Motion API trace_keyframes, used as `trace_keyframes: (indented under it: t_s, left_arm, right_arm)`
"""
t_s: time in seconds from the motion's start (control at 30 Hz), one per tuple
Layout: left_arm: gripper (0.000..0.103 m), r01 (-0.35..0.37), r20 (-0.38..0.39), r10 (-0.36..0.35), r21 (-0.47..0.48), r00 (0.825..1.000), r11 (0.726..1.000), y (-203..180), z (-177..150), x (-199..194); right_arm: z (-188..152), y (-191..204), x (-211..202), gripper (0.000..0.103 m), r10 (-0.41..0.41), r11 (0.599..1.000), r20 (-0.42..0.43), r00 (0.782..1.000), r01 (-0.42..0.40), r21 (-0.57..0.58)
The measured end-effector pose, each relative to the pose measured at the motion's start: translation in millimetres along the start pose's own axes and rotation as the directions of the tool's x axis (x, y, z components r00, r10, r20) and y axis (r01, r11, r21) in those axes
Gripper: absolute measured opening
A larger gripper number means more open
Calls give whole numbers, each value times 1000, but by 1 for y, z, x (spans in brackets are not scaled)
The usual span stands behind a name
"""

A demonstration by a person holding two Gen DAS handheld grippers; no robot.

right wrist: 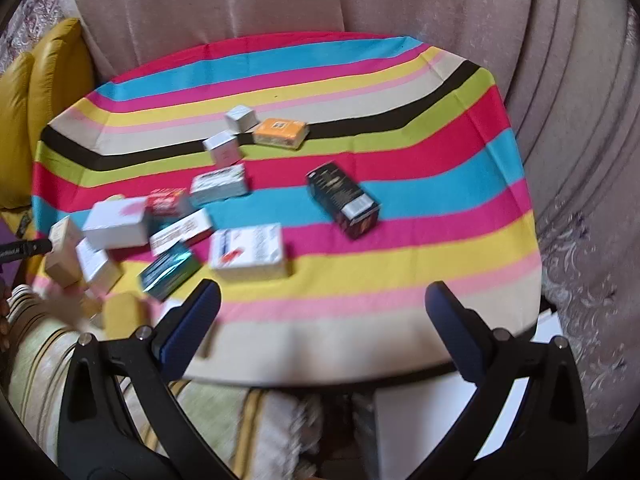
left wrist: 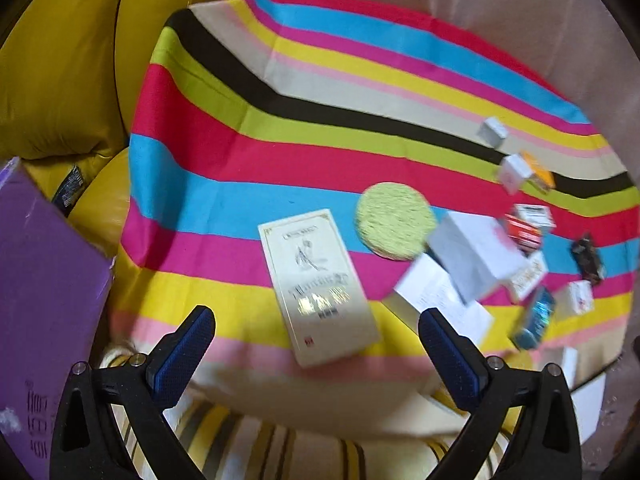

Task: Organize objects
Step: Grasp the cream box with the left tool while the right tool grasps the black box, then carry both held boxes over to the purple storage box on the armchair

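Covering the table, a smooth striped cloth [right wrist: 360, 240] in bands of red, blue, magenta, yellow, pink, beige, black and lime, creased where it bends over the rim. Scattered across it, small cardboard boxes, mostly rectangular and matte. Toward the far side, an orange box [right wrist: 281, 133] lying flat, with two small white cubes [right wrist: 240, 117] [right wrist: 223, 147] just beside it. Nearer the middle, a dark glossy box [right wrist: 344, 204] lying at an angle, well apart from the rest. Near the front edge, a white box with red and blue print [right wrist: 249, 251], and just left of it a shiny teal box [right wrist: 170, 271]. Further left, a loose cluster: a red box [right wrist: 166, 201], a grey-printed box [right wrist: 218, 184], a plain white box [right wrist: 116, 222], partly overlapping, blurred. Seen from the left wrist, a flat cream box with a drawn figure and gold lettering [left wrist: 318, 284] lying on the yellow and magenta stripes, and beside it a round, fuzzy green pad [left wrist: 394, 220], flat on the cloth.

Hovering over the near edge, left gripper [left wrist: 316, 356] with fingers spread wide, blue textured pads [left wrist: 188, 348] holding nothing. Likewise right gripper [right wrist: 322, 328], fingers wide apart and empty.

Behind the table, pale pinkish curtains [right wrist: 280, 0] in soft vertical folds. At the left, a mustard leather sofa [left wrist: 60, 60], smooth and padded, and a purple cardboard box [left wrist: 40, 280]. Below the table edge, striped fabric [left wrist: 280, 452], blurred.
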State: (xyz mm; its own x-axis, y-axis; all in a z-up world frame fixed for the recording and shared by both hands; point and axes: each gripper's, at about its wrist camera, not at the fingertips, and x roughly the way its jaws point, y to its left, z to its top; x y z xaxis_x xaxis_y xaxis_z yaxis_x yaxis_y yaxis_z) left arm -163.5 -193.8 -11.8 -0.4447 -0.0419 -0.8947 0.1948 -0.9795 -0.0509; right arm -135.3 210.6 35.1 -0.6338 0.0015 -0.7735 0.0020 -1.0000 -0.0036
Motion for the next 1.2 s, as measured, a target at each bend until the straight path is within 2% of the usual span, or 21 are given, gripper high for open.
trace_keyframes:
  t_s: [0.13, 0.2, 0.33, 0.53, 0.63, 0.7, 0.8, 0.83, 0.9, 0.97, 1.2]
  left_arm:
    - [94, 23, -57, -24, -6, 998, 1000, -2, 3, 23]
    - [84, 25, -74, -25, 8, 997, 1000, -5, 3, 32]
    - [68, 41, -111, -41, 0, 993, 999, -6, 1, 45]
    - [64, 56, -98, -55, 8, 994, 998, -6, -2, 44]
    - [60, 64, -88, -63, 9, 994, 998, -7, -4, 42]
    - [56, 69, -74, -68, 6, 995, 998, -5, -5, 38]
    - [55, 74, -70, -73, 6, 995, 997, -3, 0, 40]
    - [55, 73, -67, -73, 4, 995, 997, -2, 1, 42]
    - [55, 71, -64, -71, 6, 995, 997, -2, 1, 41]
    - [54, 71, -60, -71, 8, 996, 997, -2, 0, 40]
    - [52, 83, -24, -83, 18, 996, 996, -4, 0, 29]
  right_arm:
    - [20, -13, 24, 103, -46, 997, -3, 999, 46, -55]
    - [27, -19, 35, 103, -64, 996, -7, 998, 63, -66]
    - [42, -25, 69, 103, -53, 993, -44, 998, 49, -106]
    - [59, -17, 105, 103, -26, 985, -56, 998, 16, -173]
    - [63, -12, 125, 102, -45, 978, -78, 996, 28, -207]
    - [63, -14, 135, 94, -53, 977, -94, 994, 33, -209]
    - [60, -19, 150, 76, -38, 979, -145, 989, 8, -202]
    - [59, -20, 153, 74, -37, 980, -159, 987, 4, -200]
    - [55, -22, 157, 55, -31, 982, -172, 985, -3, -191]
    - [53, -22, 156, 44, -19, 983, -170, 985, -13, -185]
    - [50, -20, 129, 43, 13, 987, -119, 993, -32, -157]
